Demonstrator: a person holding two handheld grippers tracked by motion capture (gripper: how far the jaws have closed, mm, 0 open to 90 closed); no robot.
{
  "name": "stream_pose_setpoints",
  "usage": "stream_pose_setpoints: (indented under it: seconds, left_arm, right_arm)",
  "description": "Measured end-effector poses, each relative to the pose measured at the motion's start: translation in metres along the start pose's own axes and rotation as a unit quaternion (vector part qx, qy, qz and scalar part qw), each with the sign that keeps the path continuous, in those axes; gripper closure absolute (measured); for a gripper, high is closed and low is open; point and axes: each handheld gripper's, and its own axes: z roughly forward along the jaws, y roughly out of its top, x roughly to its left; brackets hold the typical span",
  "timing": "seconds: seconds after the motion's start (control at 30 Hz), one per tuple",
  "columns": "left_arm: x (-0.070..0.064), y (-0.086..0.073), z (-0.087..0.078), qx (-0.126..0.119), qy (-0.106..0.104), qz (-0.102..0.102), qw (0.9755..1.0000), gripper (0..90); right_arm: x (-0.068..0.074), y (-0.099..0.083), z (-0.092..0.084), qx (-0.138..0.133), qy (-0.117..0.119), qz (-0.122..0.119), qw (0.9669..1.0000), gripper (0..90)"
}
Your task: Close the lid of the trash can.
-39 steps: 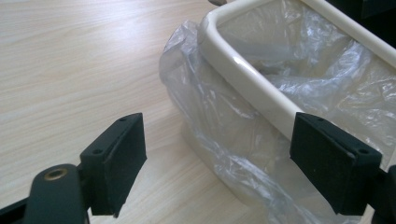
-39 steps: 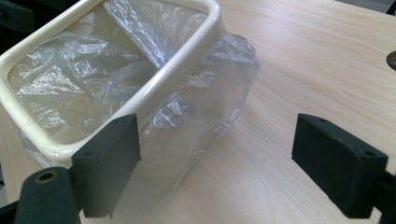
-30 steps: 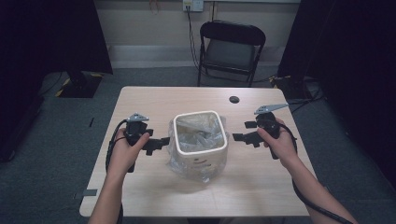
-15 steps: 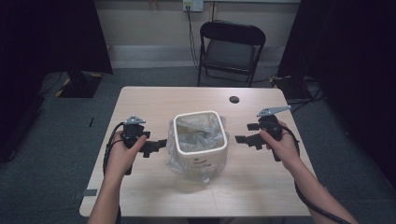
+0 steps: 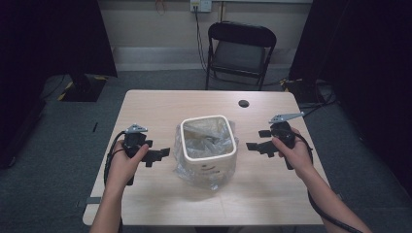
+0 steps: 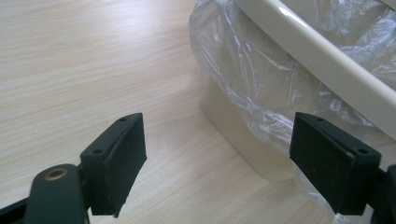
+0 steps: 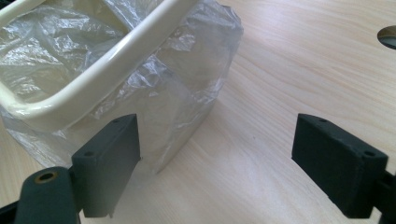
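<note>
A cream plastic bin (image 5: 209, 145) stands in the middle of the wooden table (image 5: 145, 104), lined with a clear plastic bag (image 5: 182, 165) that hangs down its outside. My left gripper (image 5: 158, 156) is open, a little to the left of the bin, its jaws pointing at it. In the left gripper view the bin wall (image 6: 233, 135) and the bag (image 6: 243, 70) lie ahead on the right. My right gripper (image 5: 256, 141) is open on the bin's right side. The right gripper view has the bin rim (image 7: 102, 79) and bag (image 7: 187, 74) ahead on the left.
A round dark cable hole (image 5: 243, 103) sits in the table's far right part, also seen as a hole (image 7: 387, 37) in the right gripper view. A black folding chair (image 5: 240, 51) stands beyond the far edge. Cables trail from both grippers.
Both grippers have drifted slightly toward the near side of the table and stayed open. The bin and bag have not moved.
</note>
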Motion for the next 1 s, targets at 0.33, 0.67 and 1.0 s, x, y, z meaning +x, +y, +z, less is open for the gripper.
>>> stream_pose_setpoints:
  seconds: [0.33,0.67,1.0]
  left_arm:
    - [0.005,-0.010,0.005,0.007,-0.002,-0.006,1.0000,18.3]
    - [0.011,-0.022,0.010,0.014,-0.002,-0.015,0.9998,18.4]
    - [0.017,-0.033,0.012,0.020,0.000,-0.025,0.9995,18.6]
  right_arm:
    - [-0.005,-0.012,0.001,0.007,-0.006,0.003,1.0000,14.5]
    - [-0.012,-0.026,-0.004,0.005,-0.012,0.012,0.9998,14.5]
    - [-0.018,-0.038,-0.006,0.005,-0.014,0.021,0.9997,14.5]
